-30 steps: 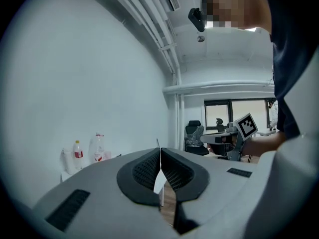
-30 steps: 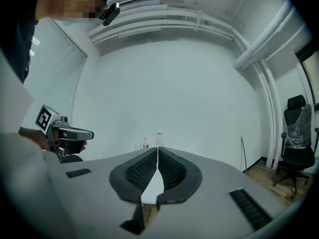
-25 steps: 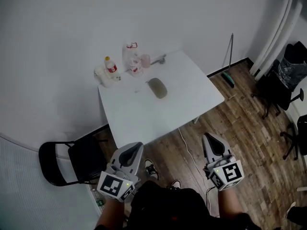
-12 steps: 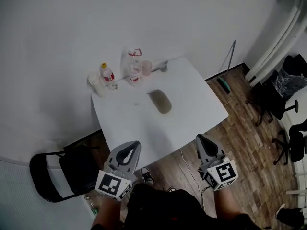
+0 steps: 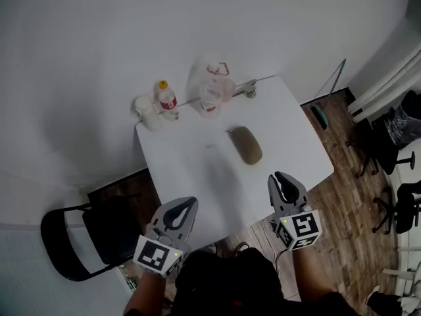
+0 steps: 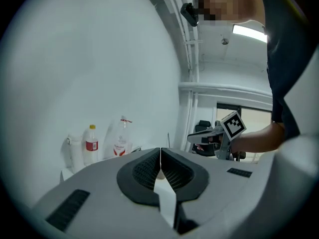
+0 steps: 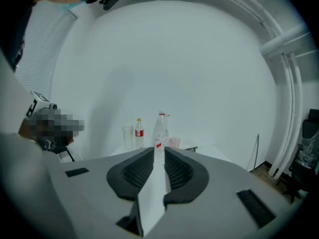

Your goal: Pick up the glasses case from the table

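The glasses case (image 5: 248, 145), an olive-brown oval, lies on the white table (image 5: 191, 176) right of its middle. Both grippers hover at the table's near edge, well short of the case. My left gripper (image 5: 183, 204) is shut with nothing in it; its tips meet in the left gripper view (image 6: 160, 151). My right gripper (image 5: 284, 177) is closest to the case. Its jaws are opening, a narrow slit apart (image 7: 158, 151), with nothing between them. Neither gripper view shows the case; the jaws hide the tabletop.
At the table's far edge stand a red-labelled bottle (image 5: 167, 99), a white cup (image 5: 146, 105) and a clear bottle in a plastic bag (image 5: 210, 91). A black folding chair (image 5: 79, 232) stands at the left. Black office chairs (image 5: 395, 124) stand on the wooden floor at the right.
Both grippers have moved forward to the table's near edge, from over the floor. The table and case now sit closer and further right in the head view.
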{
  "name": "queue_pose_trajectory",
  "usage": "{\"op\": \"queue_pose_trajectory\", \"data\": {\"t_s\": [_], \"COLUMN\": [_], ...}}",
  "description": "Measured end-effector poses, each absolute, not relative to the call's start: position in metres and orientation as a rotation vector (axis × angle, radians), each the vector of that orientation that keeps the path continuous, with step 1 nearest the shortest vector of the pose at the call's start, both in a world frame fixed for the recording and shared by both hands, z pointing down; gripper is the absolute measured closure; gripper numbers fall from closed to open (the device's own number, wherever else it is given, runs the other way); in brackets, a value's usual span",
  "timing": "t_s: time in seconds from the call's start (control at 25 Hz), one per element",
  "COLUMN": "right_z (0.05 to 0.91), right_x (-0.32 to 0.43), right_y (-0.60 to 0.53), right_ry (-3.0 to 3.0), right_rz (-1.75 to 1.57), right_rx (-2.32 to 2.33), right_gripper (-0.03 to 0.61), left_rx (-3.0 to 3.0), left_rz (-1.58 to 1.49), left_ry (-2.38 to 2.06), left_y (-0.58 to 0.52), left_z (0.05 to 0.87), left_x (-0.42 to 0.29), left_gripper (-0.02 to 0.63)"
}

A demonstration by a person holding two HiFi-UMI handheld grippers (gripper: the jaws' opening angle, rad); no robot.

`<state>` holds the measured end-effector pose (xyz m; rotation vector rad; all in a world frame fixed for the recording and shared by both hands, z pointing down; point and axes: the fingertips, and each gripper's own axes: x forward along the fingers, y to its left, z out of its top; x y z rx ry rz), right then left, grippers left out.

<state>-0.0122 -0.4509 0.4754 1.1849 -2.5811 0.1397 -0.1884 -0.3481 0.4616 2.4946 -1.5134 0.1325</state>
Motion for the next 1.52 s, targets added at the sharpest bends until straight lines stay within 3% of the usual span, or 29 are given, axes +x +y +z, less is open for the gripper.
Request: {"op": "queue_pose_trajectory", "data": {"t_s": [0.08, 0.12, 0.48, 1.08, 1.32, 1.52], "right_z": [0.496, 0.508, 0.648, 0.759, 0.743, 0.672], "right_x": [-0.025, -0.028, -0.042, -0.055, -0.054, -0.053], "right_y": [-0.470, -0.482, -0.578, -0.622, -0.618, -0.594], "right_ry": [-2.555, -2.538, -2.298, -2.100, -2.137, -2.329], "right_rz": [0.179, 0.200, 0.347, 0.488, 0.423, 0.403], "right_rx": [1.149, 1.144, 1.041, 0.879, 0.912, 0.914], "right_gripper": [0.394, 0.363, 0.204, 0.170, 0.181, 0.183], "left_rx": [2.463, 2.444, 2.292, 2.108, 2.078, 2.170], "left_rz": [0.124, 0.113, 0.095, 0.083, 0.105, 0.087], "left_ry": [-1.515, -1.520, -1.663, -1.845, -1.835, -1.834], "left_y": [-0.352, -0.354, -0.355, -0.349, -0.344, -0.346], "left_z": [0.471, 0.475, 0.489, 0.495, 0.490, 0.469], "left_x": [-0.197, -0.199, -0.204, -0.207, -0.204, -0.198], "left_gripper": [0.591, 0.592, 0.592, 0.592, 0.592, 0.592]}}
